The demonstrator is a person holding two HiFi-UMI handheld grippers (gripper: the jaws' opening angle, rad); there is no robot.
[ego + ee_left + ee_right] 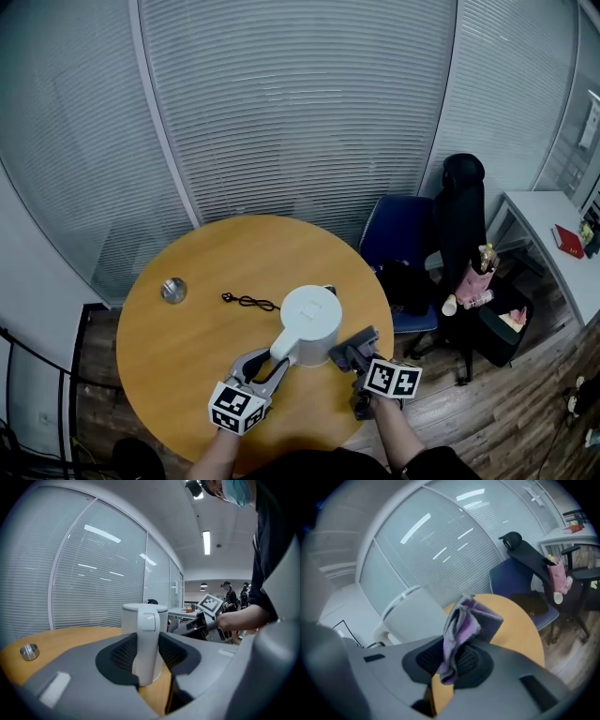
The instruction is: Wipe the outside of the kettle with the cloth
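kettle (309, 323): white, lid on, standing upright on the round wooden table (178, 356), on the side near the person and a little toward their right. its handle (146, 648) points back at the person.

the left gripper (267, 366) comes in low and nearly level. its two jaws stand a fair way apart, yet the dark pads press on both sides of the handle, so it has the kettle gripped there.

the right gripper (352, 352) sits just beside the kettle's right flank, tipped a bit downward. its jaws are pinched together on a cloth (459, 630), grey and purple, which stands up in a crumpled bunch above the pads, with a short end hanging below them. from the head view the cloth is right up against the kettle wall, but i can't tell whether it touches. in the right gripper view the kettle body lies off to the left of the cloth.

a thin black cord (248, 301) lies in a squiggle on the tabletop just left of the kettle, and a small round metal thing (173, 290) rests well apart, near the far left edge.

beyond the table stand a blue chair (394, 234) and a black office chair (461, 216), with a white desk (548, 244) off to the right carrying a red book (568, 240). glass walls with closed blinds (300, 103) run behind it all.
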